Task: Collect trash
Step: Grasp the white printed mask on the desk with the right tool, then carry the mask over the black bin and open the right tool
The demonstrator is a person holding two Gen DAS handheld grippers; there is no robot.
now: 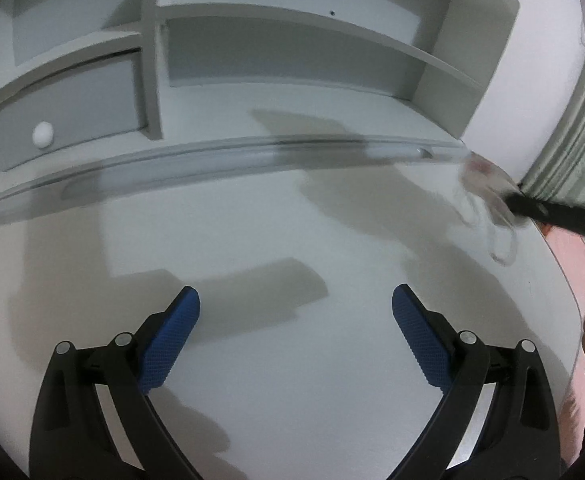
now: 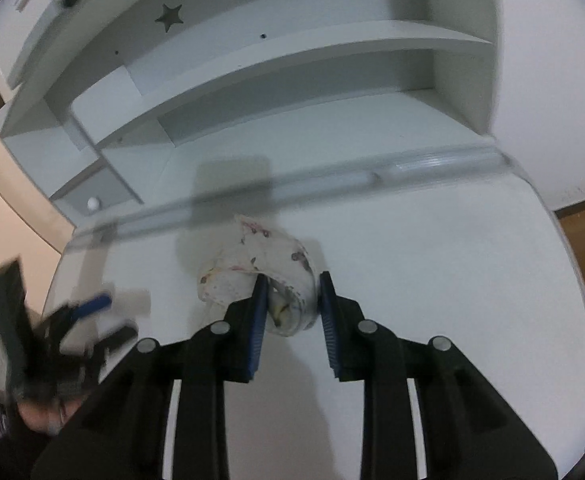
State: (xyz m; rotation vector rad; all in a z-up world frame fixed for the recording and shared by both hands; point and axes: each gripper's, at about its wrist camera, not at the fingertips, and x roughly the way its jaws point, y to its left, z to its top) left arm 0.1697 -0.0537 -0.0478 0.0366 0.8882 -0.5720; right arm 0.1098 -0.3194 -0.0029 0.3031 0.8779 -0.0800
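My right tongs (image 2: 292,300) pinch the crumpled white tissue with small printed flowers (image 2: 260,268), at the centre of the right wrist view, low over the smooth white tabletop (image 2: 432,264). It looks light, soft and limp, so the thick bunched fold seems the safest hold. My left tongs (image 1: 296,320) hang spread and empty. Grey-white shelves (image 2: 292,68) line the upper frame.
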